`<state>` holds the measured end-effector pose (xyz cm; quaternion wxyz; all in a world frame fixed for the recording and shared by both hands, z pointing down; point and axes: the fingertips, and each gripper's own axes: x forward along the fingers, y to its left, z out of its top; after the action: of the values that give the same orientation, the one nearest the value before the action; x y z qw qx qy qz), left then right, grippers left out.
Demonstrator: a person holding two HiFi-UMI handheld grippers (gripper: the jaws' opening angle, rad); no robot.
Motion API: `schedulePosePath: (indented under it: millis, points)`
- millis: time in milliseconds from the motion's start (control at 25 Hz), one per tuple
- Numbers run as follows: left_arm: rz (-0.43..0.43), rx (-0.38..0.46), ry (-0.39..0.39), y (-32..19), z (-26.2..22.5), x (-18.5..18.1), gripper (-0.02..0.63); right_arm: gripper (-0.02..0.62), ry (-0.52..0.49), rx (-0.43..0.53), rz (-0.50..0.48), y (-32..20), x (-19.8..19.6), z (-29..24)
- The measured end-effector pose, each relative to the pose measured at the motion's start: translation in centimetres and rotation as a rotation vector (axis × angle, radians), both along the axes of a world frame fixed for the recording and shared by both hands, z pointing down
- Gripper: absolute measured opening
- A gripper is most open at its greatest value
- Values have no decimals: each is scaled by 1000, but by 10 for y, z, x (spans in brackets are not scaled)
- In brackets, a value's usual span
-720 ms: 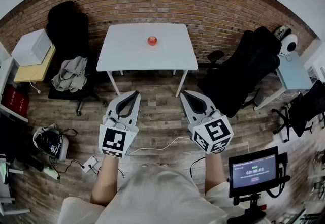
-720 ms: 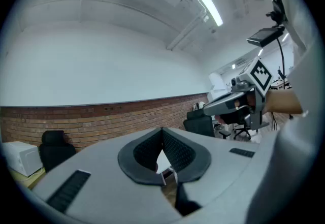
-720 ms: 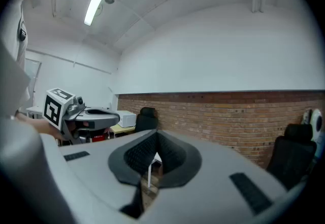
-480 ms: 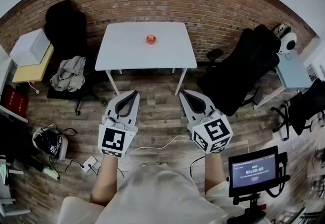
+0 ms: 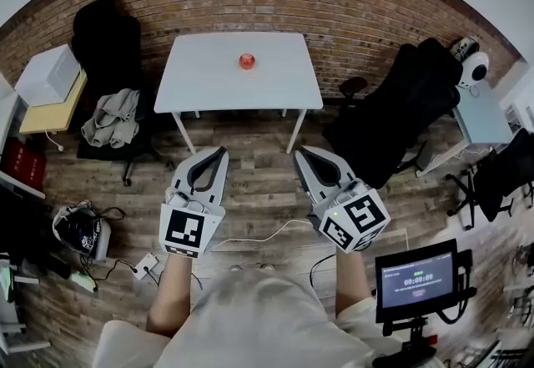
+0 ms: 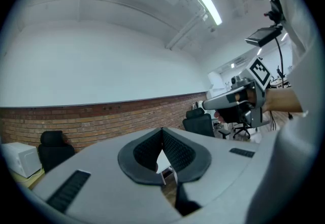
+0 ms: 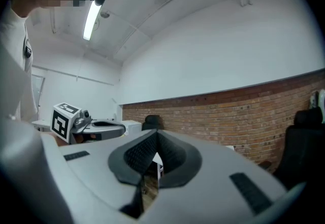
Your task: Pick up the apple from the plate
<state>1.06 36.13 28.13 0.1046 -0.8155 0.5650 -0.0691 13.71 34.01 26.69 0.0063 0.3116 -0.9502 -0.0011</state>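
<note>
Resting on table [image 5: 204, 84], apple [image 5: 247, 61], perhaps plated.

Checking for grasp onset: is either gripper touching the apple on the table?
No: the left gripper and right gripper hover over the wooden floor, well short of the white table bearing the apple.

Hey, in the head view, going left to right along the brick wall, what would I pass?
White box → black chair → white table with the apple on it → black office chair → white round device.
</note>
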Motion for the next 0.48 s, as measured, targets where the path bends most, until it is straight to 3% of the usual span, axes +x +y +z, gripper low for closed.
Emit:
schedulePosePath:
  millis: [480]
  points:
    - [-38, -24, -1, -7, 0, 23, 5, 2, -6, -32, -24, -13, 25, 1]
